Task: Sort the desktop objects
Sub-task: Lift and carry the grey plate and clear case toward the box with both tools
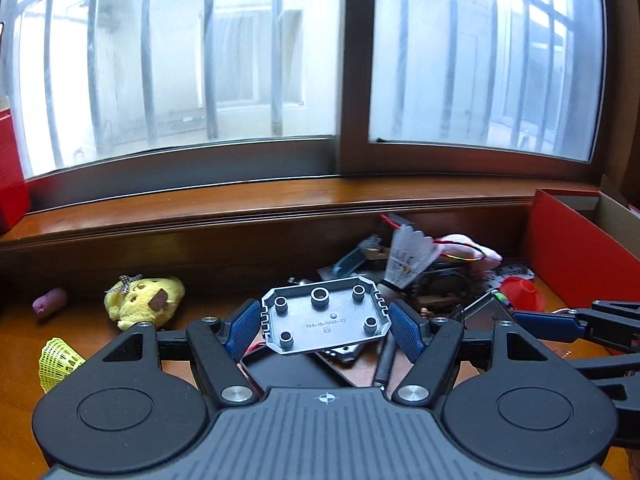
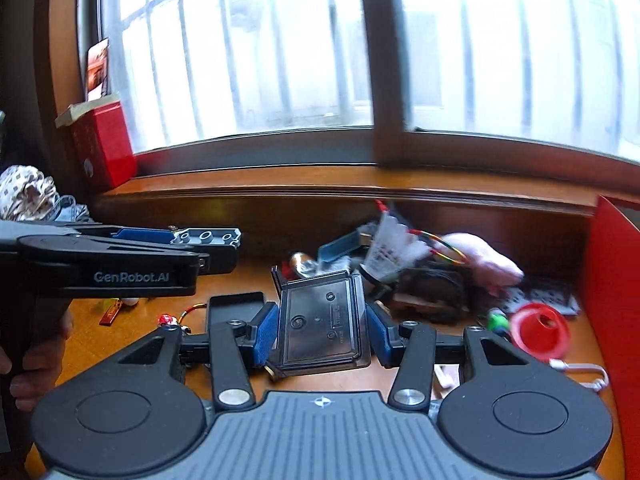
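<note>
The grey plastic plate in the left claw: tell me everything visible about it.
The grey plastic plate is flat and eight-cornered, with a raised rim, five round bosses and notched side edges. A moulded code reads Y04-16-11463-02. It looks like rigid plastic. It is held off the desk, tilted toward the camera, between the blue pads of the left claw. The right wrist view shows it edge-on.

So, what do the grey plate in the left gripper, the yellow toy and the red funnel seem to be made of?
Grey plate: probably moulded plastic, matt; it has cast bosses, a notched edge and a raised part number, though die-cast metal is possible.
Yellow toy: plush fabric, fuzzy and soft in outline.
Red funnel: likely plastic, smooth and slightly glossy, with even colour.
</note>
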Available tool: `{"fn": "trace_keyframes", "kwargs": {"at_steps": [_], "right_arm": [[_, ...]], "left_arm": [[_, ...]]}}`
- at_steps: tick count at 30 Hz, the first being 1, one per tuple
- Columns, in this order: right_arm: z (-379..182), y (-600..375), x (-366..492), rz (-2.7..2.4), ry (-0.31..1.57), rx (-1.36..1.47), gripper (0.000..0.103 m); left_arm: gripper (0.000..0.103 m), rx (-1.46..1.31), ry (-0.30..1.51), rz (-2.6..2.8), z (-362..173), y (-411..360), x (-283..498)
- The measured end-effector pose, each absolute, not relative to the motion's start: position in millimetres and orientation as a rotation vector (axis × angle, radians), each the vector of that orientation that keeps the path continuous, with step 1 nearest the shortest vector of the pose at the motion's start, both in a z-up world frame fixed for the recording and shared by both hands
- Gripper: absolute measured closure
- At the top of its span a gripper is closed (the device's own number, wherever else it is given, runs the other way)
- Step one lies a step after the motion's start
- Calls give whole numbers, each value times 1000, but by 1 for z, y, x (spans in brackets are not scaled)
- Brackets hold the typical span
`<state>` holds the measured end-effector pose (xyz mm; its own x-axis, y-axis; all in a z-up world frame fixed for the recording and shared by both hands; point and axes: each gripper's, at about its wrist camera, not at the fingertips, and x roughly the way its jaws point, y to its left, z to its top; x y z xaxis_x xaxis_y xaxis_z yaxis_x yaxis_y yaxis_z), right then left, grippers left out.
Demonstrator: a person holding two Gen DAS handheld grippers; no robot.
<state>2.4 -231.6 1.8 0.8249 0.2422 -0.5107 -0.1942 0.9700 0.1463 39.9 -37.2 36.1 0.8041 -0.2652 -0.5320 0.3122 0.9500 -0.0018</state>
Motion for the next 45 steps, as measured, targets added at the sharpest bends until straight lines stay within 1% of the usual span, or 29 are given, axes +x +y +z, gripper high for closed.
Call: {"fn": "trace_keyframes", "kwargs": {"at_steps": [14,26,40,45], "right_arm": [[18,-277,-32,203,520,109,53],[23,-317,-44,170,527,116,53],[32,-358,-56,139,483,124,53],[39,-374,-63,131,440,121,53]], "left_arm": [[33,102,553,-339,46,-81,17],[33,103,559,-363,48,-116,9],[33,126,543,-398,55,-160,4],[33,122,534,-409,59,-176,2]]}}
